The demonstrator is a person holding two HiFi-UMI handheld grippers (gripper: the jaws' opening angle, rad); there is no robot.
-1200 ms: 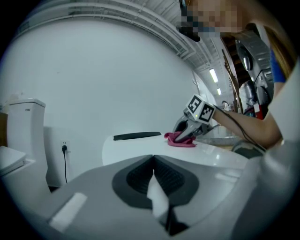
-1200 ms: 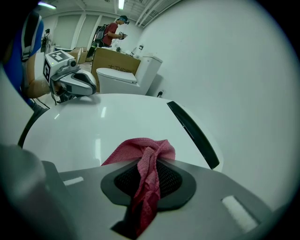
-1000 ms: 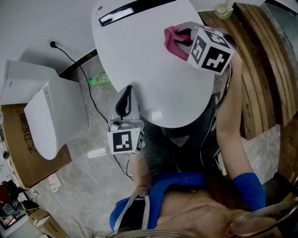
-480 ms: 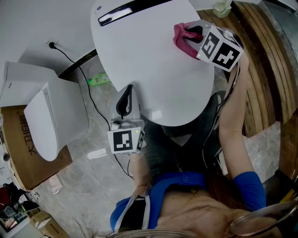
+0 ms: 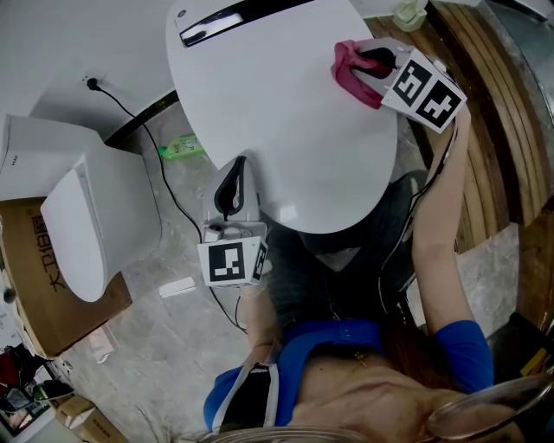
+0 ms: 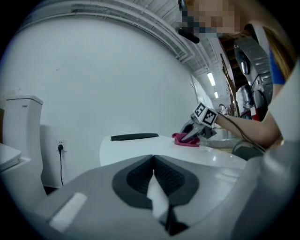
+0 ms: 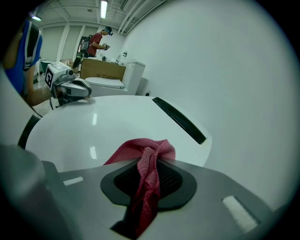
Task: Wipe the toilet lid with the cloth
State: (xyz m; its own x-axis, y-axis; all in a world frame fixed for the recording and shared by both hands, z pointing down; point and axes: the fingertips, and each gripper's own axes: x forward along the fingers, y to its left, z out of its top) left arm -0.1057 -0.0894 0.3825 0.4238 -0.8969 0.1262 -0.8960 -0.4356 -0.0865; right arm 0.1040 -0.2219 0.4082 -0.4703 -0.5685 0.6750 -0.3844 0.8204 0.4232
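Note:
The white toilet lid (image 5: 286,121) fills the upper middle of the head view, with a black strip (image 5: 216,26) at its far end. A pink cloth (image 5: 353,69) lies on the lid's far right part, and my right gripper (image 5: 378,62) is shut on it. In the right gripper view the cloth (image 7: 147,159) hangs bunched between the jaws over the lid (image 7: 108,126). My left gripper (image 5: 231,192) is shut on nothing, low beside the lid's near left edge. From the left gripper view the cloth (image 6: 186,139) and right gripper (image 6: 194,136) show far across the lid (image 6: 140,150).
A second white toilet (image 5: 95,216) and a cardboard box (image 5: 35,285) stand at the left. A green bottle (image 5: 182,149) and a black power cord (image 5: 138,117) lie on the floor by the lid. Wooden planks (image 5: 485,130) run along the right. A person (image 7: 96,44) stands far off.
My right gripper has dragged the pink cloth to the right across the lid, toward its right edge. The left gripper has stayed in place.

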